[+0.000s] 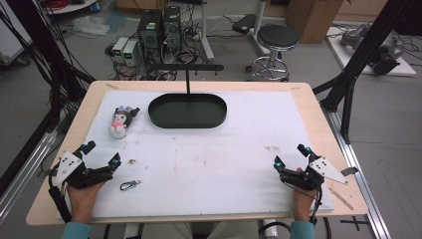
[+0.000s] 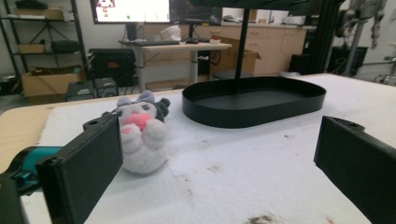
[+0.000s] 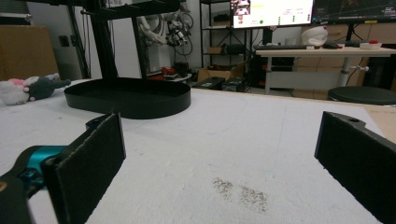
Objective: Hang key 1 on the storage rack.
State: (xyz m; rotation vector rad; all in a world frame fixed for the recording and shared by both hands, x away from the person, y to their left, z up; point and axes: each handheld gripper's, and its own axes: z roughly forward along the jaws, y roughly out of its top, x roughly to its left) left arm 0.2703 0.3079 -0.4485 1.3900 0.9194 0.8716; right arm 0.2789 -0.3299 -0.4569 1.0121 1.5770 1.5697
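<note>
Nearest the person, both grippers rest low at the front edge of the table [image 1: 209,84]: the left gripper [image 1: 102,155] at the near-left corner and the right gripper [image 1: 291,156] at the near-right, each with its jaws spread wide and nothing between them, as both gripper views confirm. Just beside the left gripper on the white mat [image 1: 224,164] lie a small metal clasp [image 1: 129,185] and a tiny pale bit [image 1: 132,161], neither touched. A little farther on stands the plush toy [image 1: 121,121], upright on the mat to the left of the tray; in the left gripper view the plush toy [image 2: 140,135] sits just ahead of the left jaw, so it is most likely the thing to be picked up. Beyond it, the black oval tray [image 1: 187,110] with its hanger stand [image 1: 188,74] holds nothing. By this judgement the work has not begun: every grasp and placement is left. Room is generous; the mat's middle is bare, the right gripper has open ground all the way to the tray, and only the tray's raised rim and the stand's post need clearing.
</note>
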